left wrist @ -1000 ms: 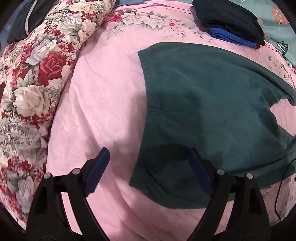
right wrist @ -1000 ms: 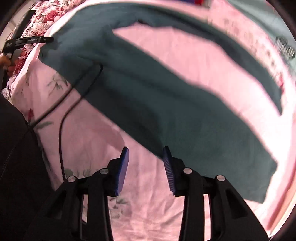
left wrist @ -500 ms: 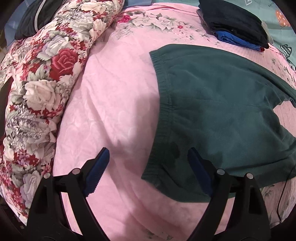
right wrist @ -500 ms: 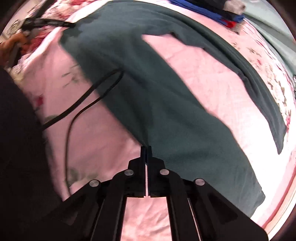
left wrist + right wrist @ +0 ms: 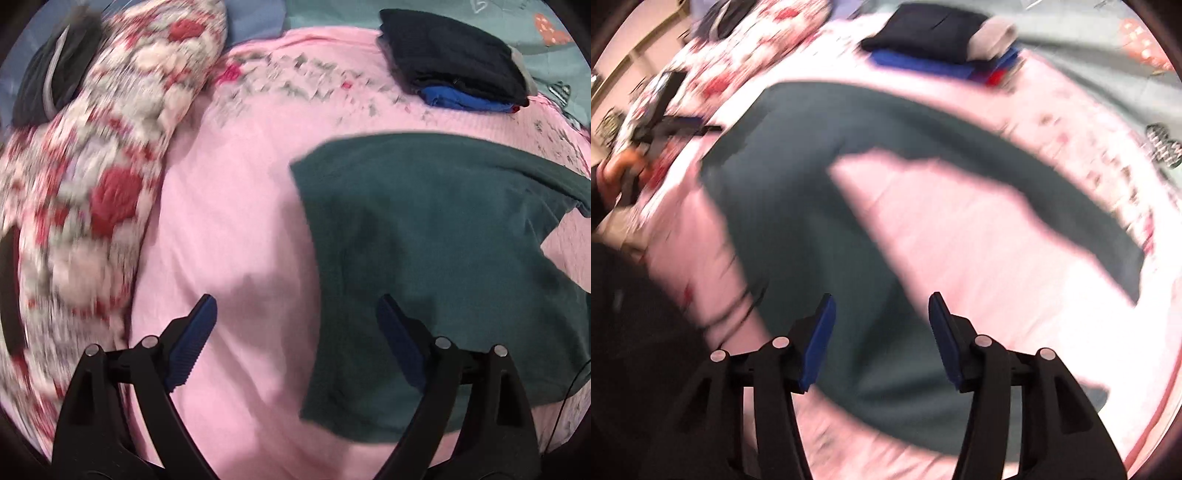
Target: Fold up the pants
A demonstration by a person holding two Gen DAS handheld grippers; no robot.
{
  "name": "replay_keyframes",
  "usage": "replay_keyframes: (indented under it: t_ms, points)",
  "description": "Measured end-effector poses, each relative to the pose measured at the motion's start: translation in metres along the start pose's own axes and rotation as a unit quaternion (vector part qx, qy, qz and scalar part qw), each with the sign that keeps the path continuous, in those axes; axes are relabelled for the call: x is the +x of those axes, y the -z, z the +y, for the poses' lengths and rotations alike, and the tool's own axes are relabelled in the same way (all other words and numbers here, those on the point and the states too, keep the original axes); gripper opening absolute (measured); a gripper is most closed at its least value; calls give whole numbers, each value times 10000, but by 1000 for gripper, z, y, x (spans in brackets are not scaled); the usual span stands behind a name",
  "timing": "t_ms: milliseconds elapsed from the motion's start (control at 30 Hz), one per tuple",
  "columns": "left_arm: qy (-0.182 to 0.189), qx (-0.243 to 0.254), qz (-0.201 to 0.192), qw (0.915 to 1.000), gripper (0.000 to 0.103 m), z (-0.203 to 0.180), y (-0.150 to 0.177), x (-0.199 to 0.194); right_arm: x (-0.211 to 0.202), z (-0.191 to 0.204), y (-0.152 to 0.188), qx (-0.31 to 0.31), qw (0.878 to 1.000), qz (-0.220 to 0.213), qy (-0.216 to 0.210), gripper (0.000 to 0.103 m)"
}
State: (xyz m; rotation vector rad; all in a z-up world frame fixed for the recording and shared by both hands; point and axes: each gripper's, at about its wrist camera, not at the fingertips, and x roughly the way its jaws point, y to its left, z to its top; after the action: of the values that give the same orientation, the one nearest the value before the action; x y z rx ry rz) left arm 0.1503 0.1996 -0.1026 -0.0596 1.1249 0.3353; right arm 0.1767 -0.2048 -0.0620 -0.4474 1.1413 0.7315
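Tilting steeply down over the pants [image 5: 436, 236] on the bed [image 5: 236, 206], the left tool [image 5: 295, 314] gapes empty; the right tool [image 5: 882, 314], empty, has just been opening.

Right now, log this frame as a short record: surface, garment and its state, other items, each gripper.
surface: pink bedspread
garment: dark green pants, flat, legs spread apart, not yet folded
other items: stack of folded clothes; floral pillow
left gripper: open, empty, over the waistband edge
right gripper: jaws have just been opening, nothing pinched, above one pant leg
image quality: both views blurred
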Motion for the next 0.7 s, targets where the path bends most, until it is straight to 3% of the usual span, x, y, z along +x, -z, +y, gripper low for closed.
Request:
replay_keyframes:
  t_ms: [67,233,333,467,533,700]
  points:
    - [55,344,-146,9993,89,2,-26,7,2,0,-27,-9,9997,-247,95,53]
    - [921,708,-116,9932,88,15,-86,37,30,-27,-125,-221,9983,-491,-207,53]
    - [1404,984,194,9850,79,17,-113,64,60,-36,-174,-284,9986,-277,-346,53]
    - [1698,1402,476,9743,59,9,-126,83,108,-38,-235,-695,9966,345,-265,53]
    - [1752,1547,607,9704,51,7,-129,92,127,-42,-247,-851,9946,570,-187,53]
    - [1895,1744,718,9636,51,4,-139,106,157,-59,-250,-969,9905,966,-120,50]
